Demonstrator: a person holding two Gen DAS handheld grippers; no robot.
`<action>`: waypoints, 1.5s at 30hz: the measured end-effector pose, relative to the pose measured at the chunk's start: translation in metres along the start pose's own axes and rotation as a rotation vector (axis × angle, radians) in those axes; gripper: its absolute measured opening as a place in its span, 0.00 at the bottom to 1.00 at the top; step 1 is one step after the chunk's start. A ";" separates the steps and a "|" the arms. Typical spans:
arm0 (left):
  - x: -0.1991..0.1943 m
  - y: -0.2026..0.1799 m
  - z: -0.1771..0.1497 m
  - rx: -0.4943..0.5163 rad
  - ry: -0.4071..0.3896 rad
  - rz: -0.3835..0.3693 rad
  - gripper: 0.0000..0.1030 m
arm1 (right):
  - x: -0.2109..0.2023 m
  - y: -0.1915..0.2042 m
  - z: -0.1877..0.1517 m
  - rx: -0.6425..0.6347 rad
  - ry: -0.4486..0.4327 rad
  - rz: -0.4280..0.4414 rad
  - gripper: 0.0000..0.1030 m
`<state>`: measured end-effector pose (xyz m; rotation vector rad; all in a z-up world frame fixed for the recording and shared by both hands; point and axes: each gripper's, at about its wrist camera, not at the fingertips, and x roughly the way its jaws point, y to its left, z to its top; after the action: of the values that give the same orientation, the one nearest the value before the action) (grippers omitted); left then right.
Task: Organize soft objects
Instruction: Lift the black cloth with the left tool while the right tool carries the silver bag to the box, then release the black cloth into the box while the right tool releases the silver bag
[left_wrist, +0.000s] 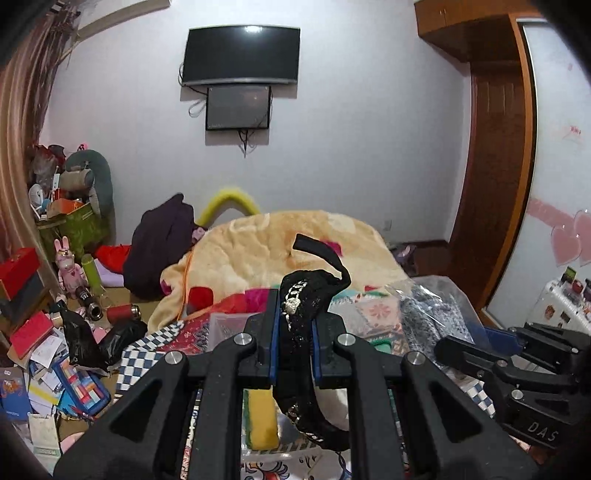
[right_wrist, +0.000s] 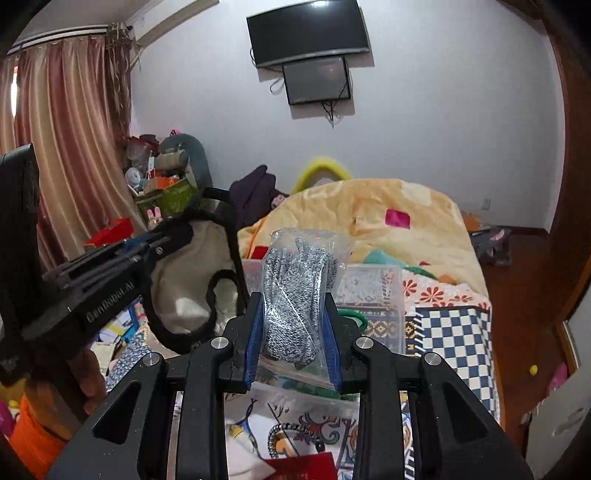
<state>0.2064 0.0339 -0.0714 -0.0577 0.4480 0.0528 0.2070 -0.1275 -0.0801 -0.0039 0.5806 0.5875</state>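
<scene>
My left gripper (left_wrist: 294, 314) is shut on a black fabric headband (left_wrist: 306, 291) with a silver chain, held up above the bed; its loop hangs below the fingers. In the right wrist view the headband (right_wrist: 225, 280) dangles from the left gripper (right_wrist: 177, 232) at left. My right gripper (right_wrist: 293, 314) is shut on a clear plastic bag of grey speckled gloves (right_wrist: 295, 295), held upright over a clear plastic box (right_wrist: 373, 291). The right gripper (left_wrist: 458, 347) shows at the right edge of the left wrist view, with the glove bag (left_wrist: 428, 310) beside it.
A yellow fleece blanket (left_wrist: 280, 243) is heaped on the bed, over patterned and checkered sheets (right_wrist: 454, 332). A yellow-green sponge (left_wrist: 260, 421) lies in a clear box below. The floor at left is littered with bottles, books and black bags (left_wrist: 85, 343). A wardrobe (left_wrist: 495, 166) stands right.
</scene>
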 end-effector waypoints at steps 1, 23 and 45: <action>0.006 -0.001 -0.003 0.002 0.014 0.001 0.13 | 0.006 0.000 0.000 0.000 0.012 -0.003 0.26; 0.053 0.004 -0.041 -0.003 0.252 -0.045 0.34 | 0.066 0.003 -0.024 -0.055 0.228 -0.051 0.29; -0.064 0.008 -0.040 0.021 0.112 -0.105 0.76 | -0.041 0.002 -0.017 -0.071 0.012 -0.052 0.69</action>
<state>0.1307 0.0370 -0.0802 -0.0639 0.5568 -0.0589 0.1695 -0.1505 -0.0726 -0.0894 0.5693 0.5573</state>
